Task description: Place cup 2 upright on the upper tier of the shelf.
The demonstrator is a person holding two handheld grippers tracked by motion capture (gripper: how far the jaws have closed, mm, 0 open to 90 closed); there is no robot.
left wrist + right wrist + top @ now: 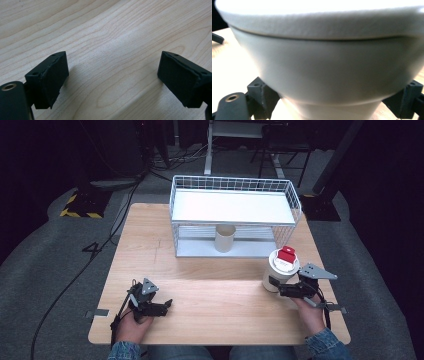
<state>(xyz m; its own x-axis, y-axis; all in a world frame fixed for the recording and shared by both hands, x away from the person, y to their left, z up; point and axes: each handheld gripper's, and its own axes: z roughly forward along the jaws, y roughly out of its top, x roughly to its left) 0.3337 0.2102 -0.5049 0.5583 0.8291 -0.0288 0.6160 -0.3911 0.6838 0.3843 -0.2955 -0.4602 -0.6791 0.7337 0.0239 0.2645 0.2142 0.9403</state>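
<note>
- While the right tongs pinch the white lidded cup low on its wall, the cup stands upright on the tabletop near the right edge, in front of the wire rack's right corner
- Right gripper view: both black pads sit on the narrow lower part of the cup, under the flare and well below the lid seam; the cup looks like smooth, thin-walled plastic or paper, so likely light, a little slippery and easy to dent
- Judgement: hold gently, below the flare as now; squeezing higher may pop the lid, and the red piece on top could shift if tilted
- Contents cannot be told; treat as possibly top-heavy, keep vertical
- Left tongs spread, nothing between them, over bare wood at the near left
- White wire rack stands behind, with a beige cup on its lower shelf under the upper tray
- Obstacles: rack's front posts and upper tray limit headroom for entry to the lower shelf; beige cup takes the middle
</note>
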